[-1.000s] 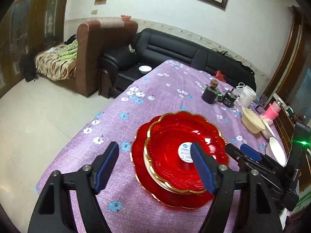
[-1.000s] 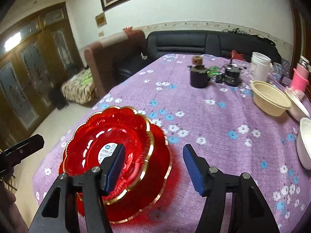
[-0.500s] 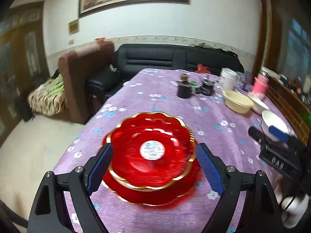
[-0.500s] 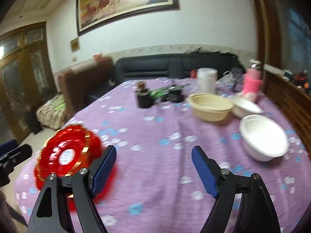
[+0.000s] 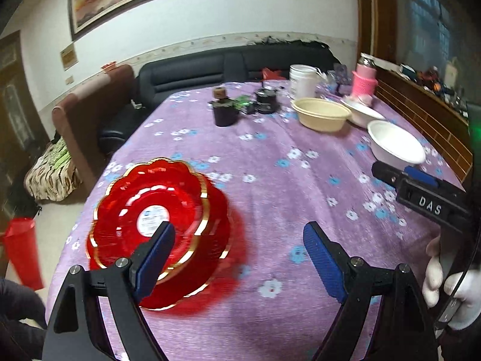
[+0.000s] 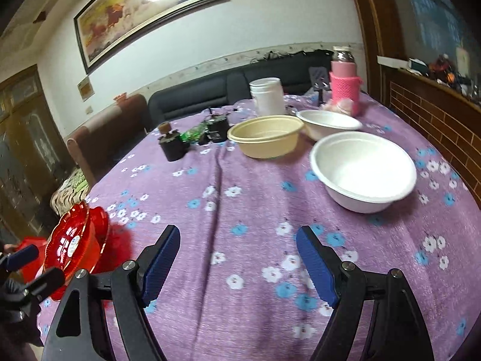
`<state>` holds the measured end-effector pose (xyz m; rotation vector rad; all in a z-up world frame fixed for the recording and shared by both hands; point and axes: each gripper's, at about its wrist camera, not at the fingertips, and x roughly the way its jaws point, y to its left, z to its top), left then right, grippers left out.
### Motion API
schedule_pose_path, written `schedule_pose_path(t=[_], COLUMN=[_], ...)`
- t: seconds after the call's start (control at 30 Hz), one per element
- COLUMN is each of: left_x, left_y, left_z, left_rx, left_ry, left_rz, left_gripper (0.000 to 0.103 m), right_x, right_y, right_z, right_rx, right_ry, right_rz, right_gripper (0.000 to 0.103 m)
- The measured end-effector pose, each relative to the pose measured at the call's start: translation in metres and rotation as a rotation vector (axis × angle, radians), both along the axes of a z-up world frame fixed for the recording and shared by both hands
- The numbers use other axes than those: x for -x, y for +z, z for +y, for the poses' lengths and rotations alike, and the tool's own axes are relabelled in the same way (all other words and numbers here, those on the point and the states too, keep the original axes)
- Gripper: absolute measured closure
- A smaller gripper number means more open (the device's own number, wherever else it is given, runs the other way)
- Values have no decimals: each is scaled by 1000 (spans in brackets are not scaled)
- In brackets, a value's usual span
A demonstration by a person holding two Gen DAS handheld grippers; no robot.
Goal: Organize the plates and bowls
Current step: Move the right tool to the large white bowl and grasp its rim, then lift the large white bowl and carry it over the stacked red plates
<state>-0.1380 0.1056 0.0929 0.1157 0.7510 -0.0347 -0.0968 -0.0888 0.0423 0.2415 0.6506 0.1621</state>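
The left gripper [image 5: 239, 258] hangs with its blue-padded jaws spread wide and empty above the purple floral tablecloth [image 5: 270, 156], its left pad over the near rim of two stacked red gold-rimmed plates [image 5: 159, 225]. Farther back sit a beige bowl [image 5: 321, 114] and two white bowls [image 5: 395, 146]. The right gripper [image 5: 421, 192], in a white-gloved hand [image 5: 448, 282], enters from the right edge.

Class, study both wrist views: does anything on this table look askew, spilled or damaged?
Only one thing: the upper red plate sits off-centre on the lower red plate, so the stack is uneven. The three bowls stand upright, apart and unstacked; nothing looks spilled or broken.
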Motion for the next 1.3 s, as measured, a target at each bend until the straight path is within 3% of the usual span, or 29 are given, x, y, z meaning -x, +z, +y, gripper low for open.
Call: schedule_pose_path(t=[0.37,0.53,0.7,0.83,0.9,0.97,1.03,1.3], left_x=[-11,-14,-15,-15,-17,-19,-23,-39], left_y=[-20,-29,-31,-31,-33,-35,-40,-41], left_z=[-35,-38,-41,-44,-46,-48,-50,-59], left_rx=[-35,-18,-16,-27,-28,-21,-4,75], left_ry=[-60,-70,-73,-74,-74,-75,-78,-102], left_rz=[75,113,130,132,139,153,174,217], left_gripper=[17,17,17,17,17,17,17,17], right_x=[2,-13,-44,-67,-74,-81,-84,-84], right_y=[0,1,-25,-45,-53,-61,-67,-63], right_z=[-59,-121,-168,-177,-178,-181,-180,-141], right_rx=[-18,-42,-61,-81,-112,-175,-231,-284], right_ry=[-133,-341,-494,-480,-457,-416,-374,-112], right_rz=[2,22,107,164,181,193,209,189], right_gripper=[20,20,20,29,46,73,83,87])
